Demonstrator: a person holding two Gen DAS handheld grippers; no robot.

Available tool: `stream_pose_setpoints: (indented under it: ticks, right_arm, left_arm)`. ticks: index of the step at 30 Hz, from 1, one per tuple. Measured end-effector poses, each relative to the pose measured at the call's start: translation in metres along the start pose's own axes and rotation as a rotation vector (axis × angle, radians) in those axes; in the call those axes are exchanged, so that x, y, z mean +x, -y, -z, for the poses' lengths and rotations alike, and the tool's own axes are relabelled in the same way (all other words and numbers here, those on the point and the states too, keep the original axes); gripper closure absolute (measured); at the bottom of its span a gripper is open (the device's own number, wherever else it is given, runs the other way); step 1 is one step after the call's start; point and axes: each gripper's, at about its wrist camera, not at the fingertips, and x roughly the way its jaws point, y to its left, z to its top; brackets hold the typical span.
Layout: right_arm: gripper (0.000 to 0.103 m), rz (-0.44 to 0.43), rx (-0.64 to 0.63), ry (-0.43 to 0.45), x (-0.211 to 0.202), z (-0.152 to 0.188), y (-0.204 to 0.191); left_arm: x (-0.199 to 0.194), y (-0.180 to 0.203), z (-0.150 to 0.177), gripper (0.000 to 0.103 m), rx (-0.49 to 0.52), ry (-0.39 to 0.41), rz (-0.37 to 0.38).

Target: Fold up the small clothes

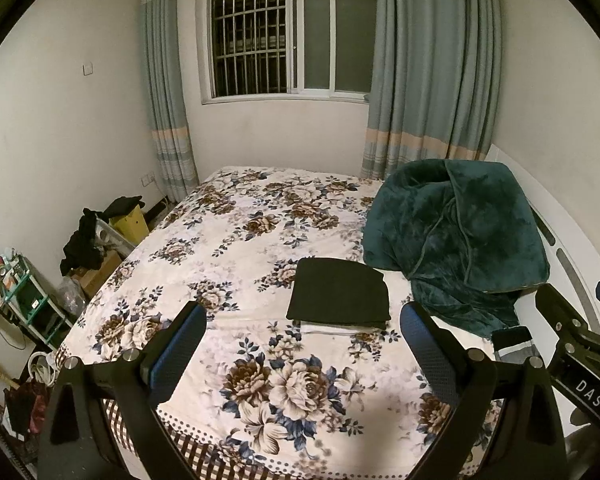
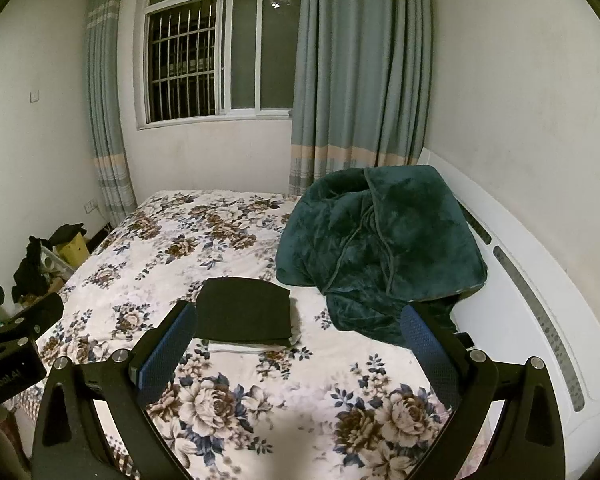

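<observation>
A folded black garment (image 1: 340,294) (image 2: 245,312) lies flat on the floral bed, stacked on a folded white piece (image 1: 328,327) (image 2: 244,346) whose edge peeks out below it. My left gripper (image 1: 302,344) hovers above the bed in front of the stack, open, with nothing between its blue-padded fingers. My right gripper (image 2: 298,344) is likewise open and holds nothing, just right of the left one. A dark sock-like item with a pale stripe (image 1: 512,344) lies at the bed's right edge in the left wrist view.
A dark green plush blanket (image 1: 460,236) (image 2: 380,240) is heaped at the right of the bed (image 1: 240,240) (image 2: 160,248) against the white headboard (image 2: 520,280). Boxes, dark clothes (image 1: 82,244) and a small green shelf (image 1: 28,292) crowd the floor left of the bed. A curtained window is behind.
</observation>
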Motion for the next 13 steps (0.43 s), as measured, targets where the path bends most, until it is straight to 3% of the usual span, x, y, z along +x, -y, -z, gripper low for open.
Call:
stream_pose_setpoints:
  ticks: [13]
  right_arm:
    - [0.0,0.003,0.003,-0.002,-0.002,0.0036,-0.0009]
  left_arm:
    - [-0.0007,0.0017,-0.0023,0.004,-0.012,0.004,0.008]
